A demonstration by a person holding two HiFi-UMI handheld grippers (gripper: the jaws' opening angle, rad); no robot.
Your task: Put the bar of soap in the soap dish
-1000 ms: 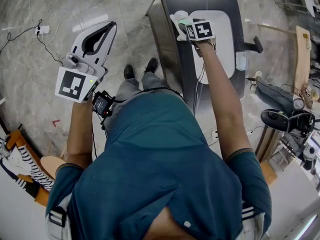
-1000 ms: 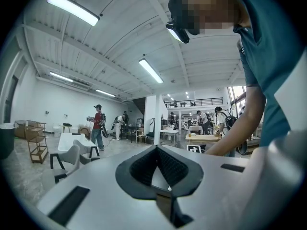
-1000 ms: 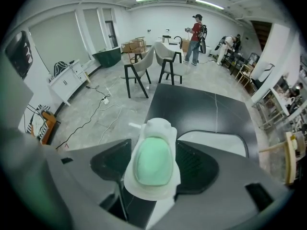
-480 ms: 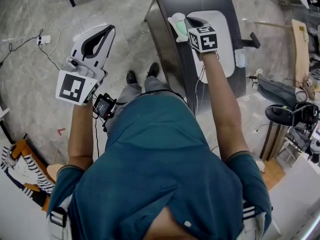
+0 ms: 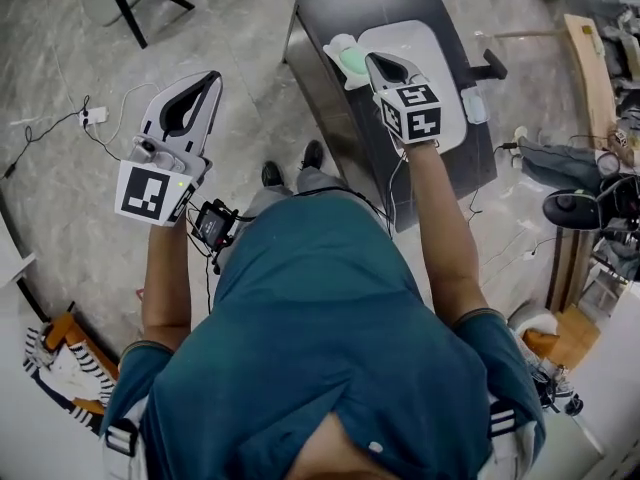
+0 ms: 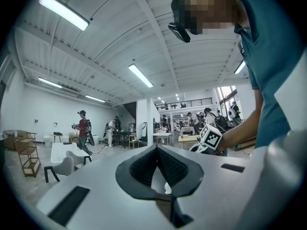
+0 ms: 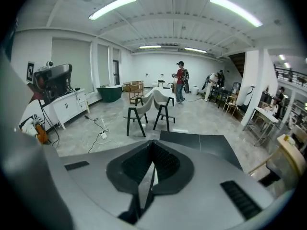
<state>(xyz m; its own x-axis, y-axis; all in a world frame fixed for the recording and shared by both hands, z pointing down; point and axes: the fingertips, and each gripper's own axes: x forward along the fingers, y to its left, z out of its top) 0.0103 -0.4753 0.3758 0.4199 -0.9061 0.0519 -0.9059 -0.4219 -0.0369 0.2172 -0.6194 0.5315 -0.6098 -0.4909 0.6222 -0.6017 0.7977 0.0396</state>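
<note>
You hold a gripper in each hand. Your left arm is bent at the elbow, and its forearm reaches forward at your left side. The left gripper points away from you and lies about level. Its jaws meet at the tips, with nothing between them. The left marker cube sits at the near end and covers your hand. Your right arm stretches out in front of you, nearly straight. The right gripper points forward and tips down. Its jaws are pressed together and hold nothing. The right marker cube sits just past your wrist. The two grippers are well apart.
</note>
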